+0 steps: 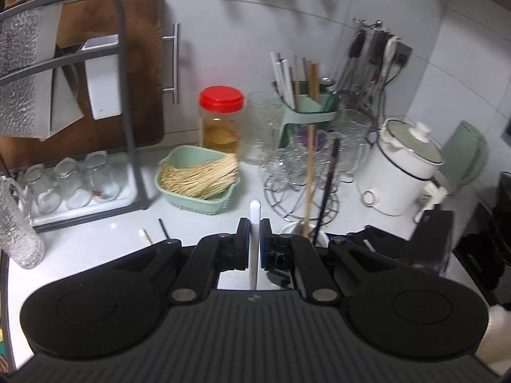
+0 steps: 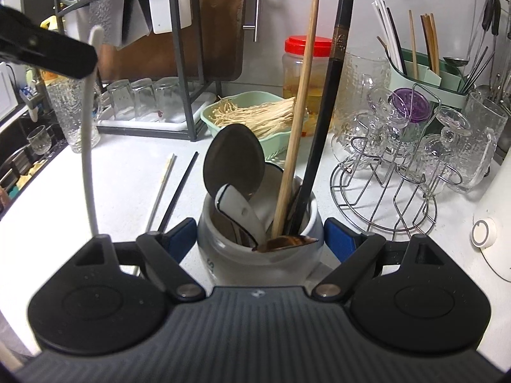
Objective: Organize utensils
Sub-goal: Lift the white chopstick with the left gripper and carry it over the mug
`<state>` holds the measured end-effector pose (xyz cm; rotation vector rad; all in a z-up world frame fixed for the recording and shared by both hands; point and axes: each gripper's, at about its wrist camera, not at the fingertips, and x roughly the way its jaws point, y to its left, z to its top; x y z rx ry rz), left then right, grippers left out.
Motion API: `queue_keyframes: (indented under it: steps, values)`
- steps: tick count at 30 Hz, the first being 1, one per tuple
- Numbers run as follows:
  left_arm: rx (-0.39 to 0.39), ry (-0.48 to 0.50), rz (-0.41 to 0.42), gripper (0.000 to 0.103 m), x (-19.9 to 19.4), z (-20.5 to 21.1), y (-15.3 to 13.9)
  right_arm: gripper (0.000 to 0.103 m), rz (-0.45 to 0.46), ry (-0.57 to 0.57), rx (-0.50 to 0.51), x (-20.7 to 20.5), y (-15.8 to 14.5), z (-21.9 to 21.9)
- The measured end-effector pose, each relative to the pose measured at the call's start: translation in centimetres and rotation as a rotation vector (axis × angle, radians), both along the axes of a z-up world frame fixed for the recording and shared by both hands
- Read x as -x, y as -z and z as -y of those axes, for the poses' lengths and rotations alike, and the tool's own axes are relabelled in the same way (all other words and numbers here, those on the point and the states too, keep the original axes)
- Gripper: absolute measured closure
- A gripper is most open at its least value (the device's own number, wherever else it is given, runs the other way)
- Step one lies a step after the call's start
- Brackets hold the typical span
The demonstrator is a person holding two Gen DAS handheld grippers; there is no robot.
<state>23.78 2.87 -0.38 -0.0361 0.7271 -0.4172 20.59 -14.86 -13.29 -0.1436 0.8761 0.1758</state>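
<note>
My left gripper (image 1: 254,242) is shut on a white chopstick (image 1: 255,223), held upright above the counter; it also shows in the right wrist view (image 2: 87,146) at the left, hanging from the left gripper (image 2: 76,60). My right gripper (image 2: 259,239) has its jaws against both sides of a grey ceramic utensil jar (image 2: 255,255). The jar holds a wooden chopstick (image 2: 300,111), a black chopstick (image 2: 325,121), a dark metal spoon (image 2: 234,162) and a white spoon (image 2: 242,214). Two more chopsticks, a pale chopstick (image 2: 163,185) and a black one (image 2: 182,188), lie on the counter left of the jar.
A green basket of noodles (image 2: 255,115) sits behind the jar, with a red-lidded jar (image 2: 306,73). A wire rack of glasses (image 2: 408,159) stands right. A green utensil caddy (image 1: 306,108) is at the back. A dish rack with glasses (image 1: 70,182) stands left, a white cooker (image 1: 402,169) right.
</note>
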Motion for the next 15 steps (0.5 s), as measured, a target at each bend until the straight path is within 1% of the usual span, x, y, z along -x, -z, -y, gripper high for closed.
queue_keyframes:
  steps: [3, 6, 12, 15]
  values:
    - [0.023, 0.032, 0.011, 0.096, 0.4, 0.1, -0.8, 0.015, 0.006, 0.009, 0.001, 0.0, 0.0, -0.1]
    - [0.021, 0.061, 0.037, 0.096, 0.6, 0.3, -1.6, 0.014, 0.009, 0.011, 0.002, 0.1, 0.0, -0.1]
    - [0.033, 0.09, 0.064, 0.096, 0.4, 0.7, -3.2, 0.015, 0.017, 0.016, 0.0, 0.2, 0.1, -0.1]
    - [0.027, 0.105, 0.082, 0.096, 0.3, 1.0, -4.2, 0.014, 0.022, 0.018, 0.001, 0.3, 0.1, -0.2]
